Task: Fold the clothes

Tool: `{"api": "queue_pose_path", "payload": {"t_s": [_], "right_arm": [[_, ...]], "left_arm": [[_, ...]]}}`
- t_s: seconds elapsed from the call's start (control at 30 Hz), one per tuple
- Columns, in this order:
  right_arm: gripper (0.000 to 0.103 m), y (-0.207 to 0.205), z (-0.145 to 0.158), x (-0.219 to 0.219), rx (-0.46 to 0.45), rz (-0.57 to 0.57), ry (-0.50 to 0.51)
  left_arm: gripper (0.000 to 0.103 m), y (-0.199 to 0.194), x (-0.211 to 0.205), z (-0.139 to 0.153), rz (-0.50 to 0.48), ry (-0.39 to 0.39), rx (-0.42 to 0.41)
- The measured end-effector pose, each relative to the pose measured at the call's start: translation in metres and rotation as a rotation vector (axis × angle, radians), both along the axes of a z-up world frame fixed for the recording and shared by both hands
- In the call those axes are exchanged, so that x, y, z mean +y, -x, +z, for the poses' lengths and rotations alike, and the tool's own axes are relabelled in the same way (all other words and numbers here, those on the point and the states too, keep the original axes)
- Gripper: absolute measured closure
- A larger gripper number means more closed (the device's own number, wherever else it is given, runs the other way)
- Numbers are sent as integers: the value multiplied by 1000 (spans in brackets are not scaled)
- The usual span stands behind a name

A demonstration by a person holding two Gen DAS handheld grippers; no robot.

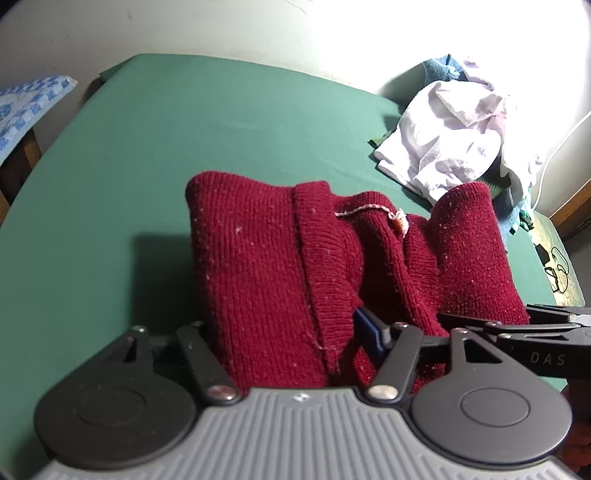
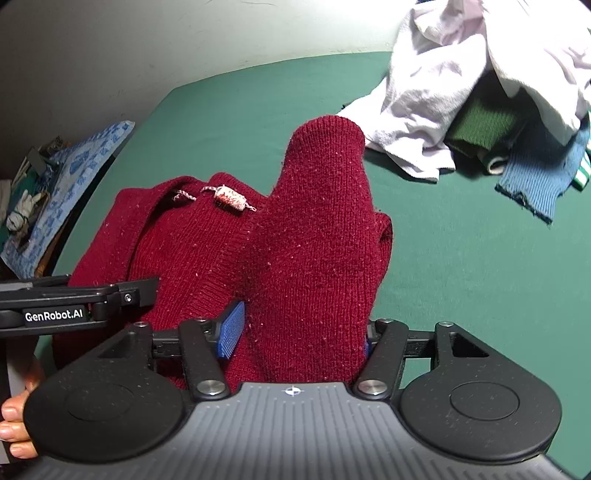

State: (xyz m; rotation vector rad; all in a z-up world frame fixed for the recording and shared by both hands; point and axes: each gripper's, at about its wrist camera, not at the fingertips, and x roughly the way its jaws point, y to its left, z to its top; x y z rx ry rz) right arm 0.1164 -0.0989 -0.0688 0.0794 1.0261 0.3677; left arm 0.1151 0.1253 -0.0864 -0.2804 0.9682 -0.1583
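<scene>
A green sheet (image 1: 221, 122) is spread over the bed, whose far edge is set against a pale wall (image 1: 184, 26). Strong glare is cast at the far right corner. Beyond the left edge, a blue-and-white patterned cloth (image 2: 74, 184) is laid over wooden furniture.

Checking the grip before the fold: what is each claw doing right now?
Left claw: closed on the red sweater.
Right claw: closed on a thick fold of the same sweater.
</scene>
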Motion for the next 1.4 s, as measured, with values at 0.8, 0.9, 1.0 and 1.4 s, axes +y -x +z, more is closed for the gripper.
{"api": "queue_pose_path", "payload": {"t_s": [0.8, 0.9, 1.0, 1.4], "right_arm": [[21, -8, -9, 1, 9, -1, -22], [22, -7, -9, 4, 1, 6, -17], [25, -7, -8, 7, -6, 10, -9], [36, -8, -8, 15, -16, -24, 16]], "left_arm": [[20, 0, -7, -7, 54, -34, -9], [24, 0, -9, -7, 47, -42, -18], [25, 0, -11, -8, 38, -52, -29], [48, 1, -3, -4, -24, -6, -54]]}}
